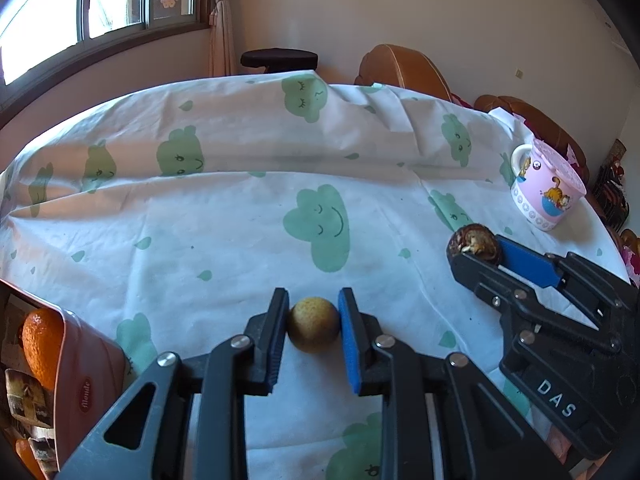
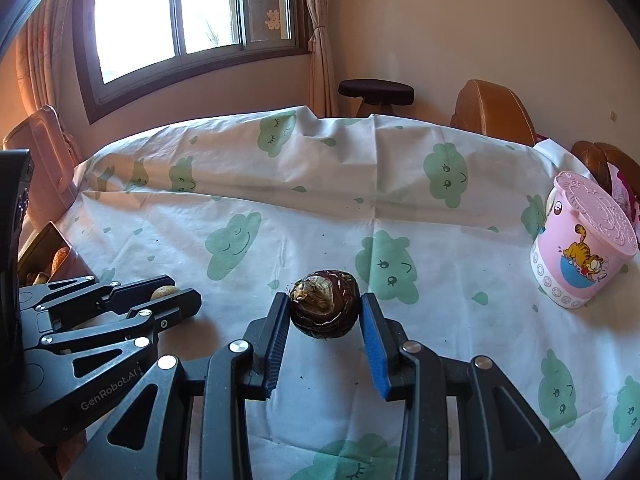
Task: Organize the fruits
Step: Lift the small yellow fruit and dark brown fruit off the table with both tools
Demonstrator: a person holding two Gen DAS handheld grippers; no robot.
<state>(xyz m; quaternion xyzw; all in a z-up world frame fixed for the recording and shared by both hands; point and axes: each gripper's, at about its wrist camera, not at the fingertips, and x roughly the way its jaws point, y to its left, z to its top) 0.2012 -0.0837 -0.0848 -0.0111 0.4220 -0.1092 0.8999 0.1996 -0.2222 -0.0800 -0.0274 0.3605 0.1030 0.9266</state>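
Covering the whole table, a white cloth [image 1: 224, 216] printed with green clouds carries everything else. At the near left edge sits a tin box [image 1: 86, 380] with an orange [image 1: 40, 344] inside. A pink lidded mug [image 2: 580, 248] stands far right. The right gripper [image 2: 325, 312] has its fingers [image 2: 374, 340] closed narrowly against a dark brown, scaly round fruit [image 2: 324, 306], held just above the cloth. The left gripper [image 1: 314, 328] is pinched tight on a small yellow-tan round fruit [image 1: 314, 328], speckled and smooth, resting near the table's near edge, left of the brown one.
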